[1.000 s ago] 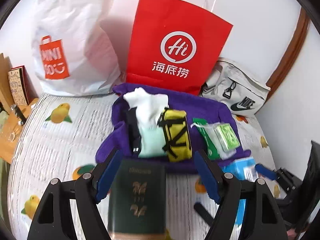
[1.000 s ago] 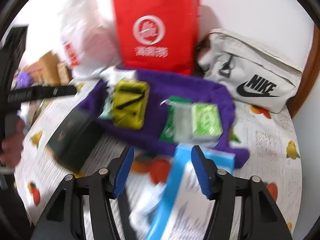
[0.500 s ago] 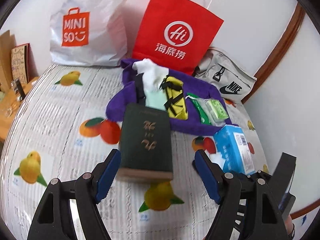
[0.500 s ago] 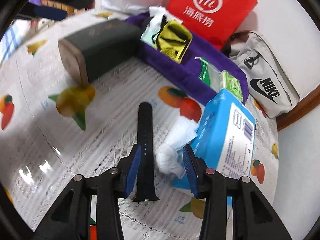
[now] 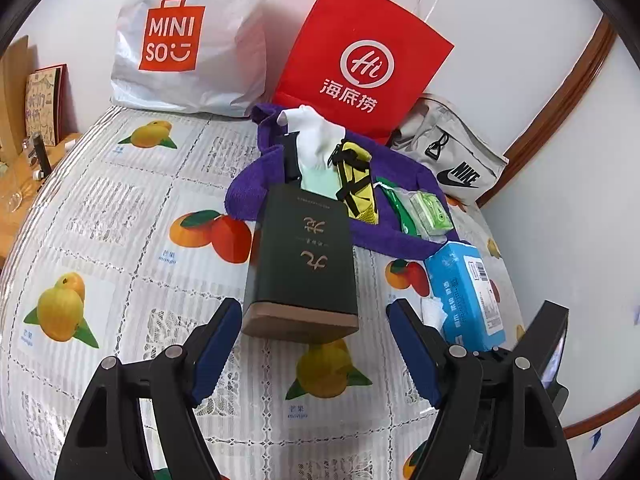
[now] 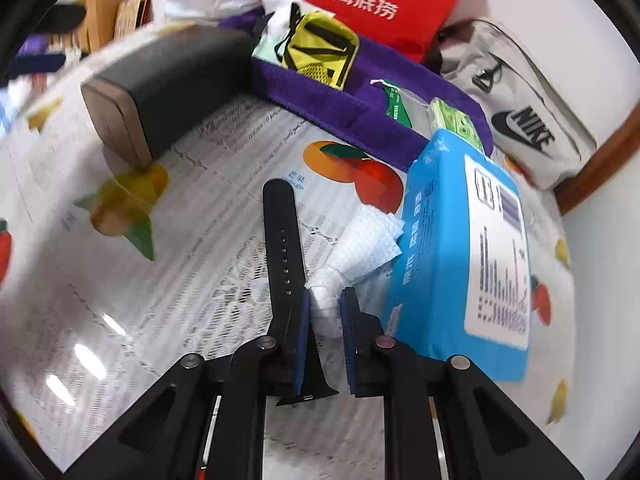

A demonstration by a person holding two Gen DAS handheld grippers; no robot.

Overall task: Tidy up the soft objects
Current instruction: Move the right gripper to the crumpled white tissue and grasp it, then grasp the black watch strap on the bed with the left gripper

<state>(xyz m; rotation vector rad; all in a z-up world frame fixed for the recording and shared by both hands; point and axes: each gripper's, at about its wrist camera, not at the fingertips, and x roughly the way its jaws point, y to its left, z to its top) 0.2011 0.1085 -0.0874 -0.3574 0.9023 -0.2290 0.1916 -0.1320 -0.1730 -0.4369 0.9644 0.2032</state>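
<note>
My right gripper (image 6: 325,312) is closing on the white tissue (image 6: 362,246) by the blue pack (image 6: 460,256) at three o'clock, while my left gripper (image 5: 314,334) hangs wide, empty.

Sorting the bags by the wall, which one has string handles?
The red paper bag in the middle; the white plastic bag and grey waist bag show none.

Right hand-held gripper (image 6: 325,314) now closing on tissue (image 6: 352,256), green box (image 5: 304,264) released
</note>
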